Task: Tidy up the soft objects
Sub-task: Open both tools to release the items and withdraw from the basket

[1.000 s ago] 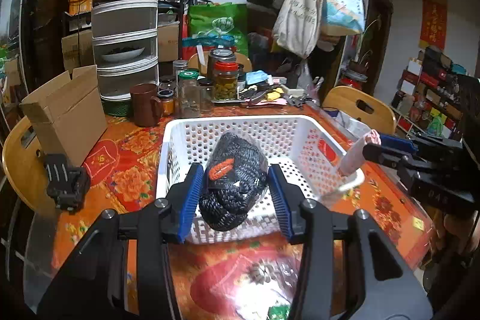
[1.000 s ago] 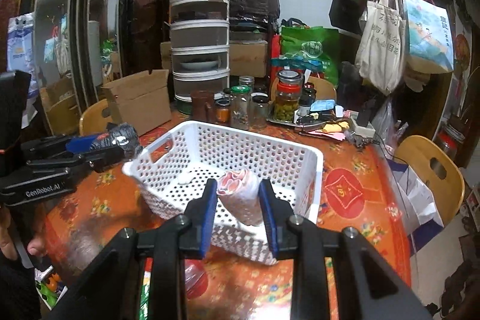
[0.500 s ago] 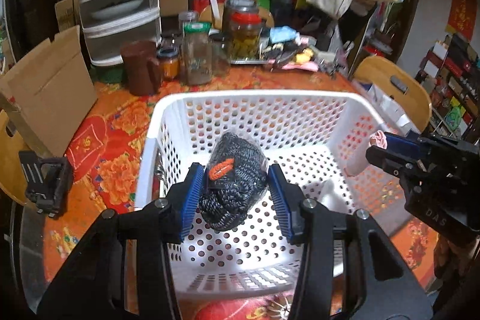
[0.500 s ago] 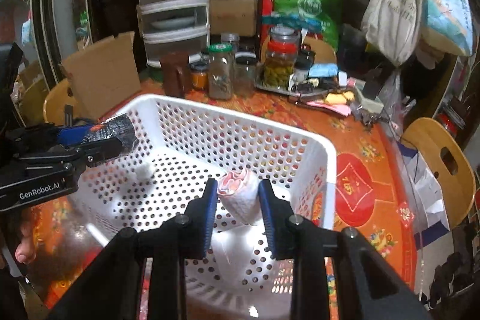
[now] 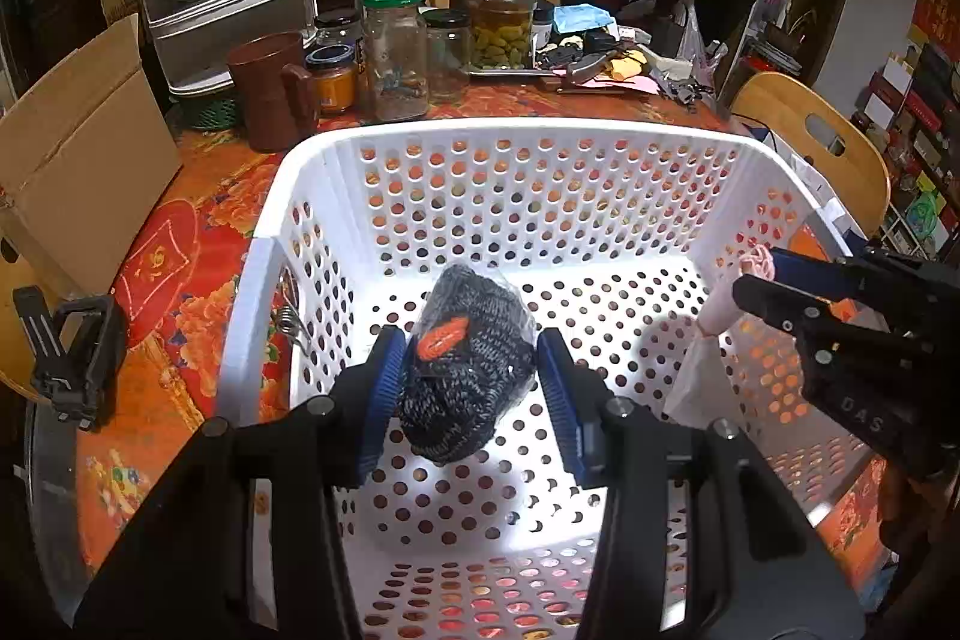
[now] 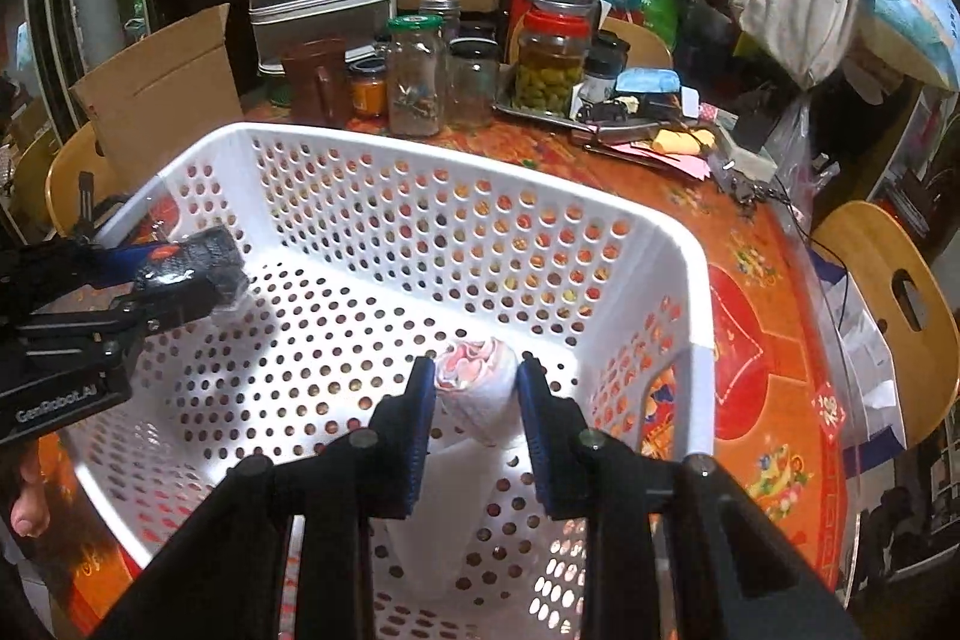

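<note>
**Both grippers over the basket interior**

The left gripper (image 5: 474, 370) pinched a dark knitted bundle (image 5: 465, 358); the right gripper (image 6: 471, 388) clamped a pink-white cloth roll (image 6: 477, 388). Both loads hung inside the white perforated basket (image 5: 540, 142), having advanced past its near rim since earlier. Farther off stood glass jars (image 5: 396, 52).

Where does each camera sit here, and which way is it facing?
Left wrist: on the left gripper, looking forward and down into the white basket; its fingers clamp a dark knit bundle.
Right wrist: on the right gripper, facing likewise, clamping a pink-white cloth roll.
Shared: the basket; each view shows the other gripper.
</note>
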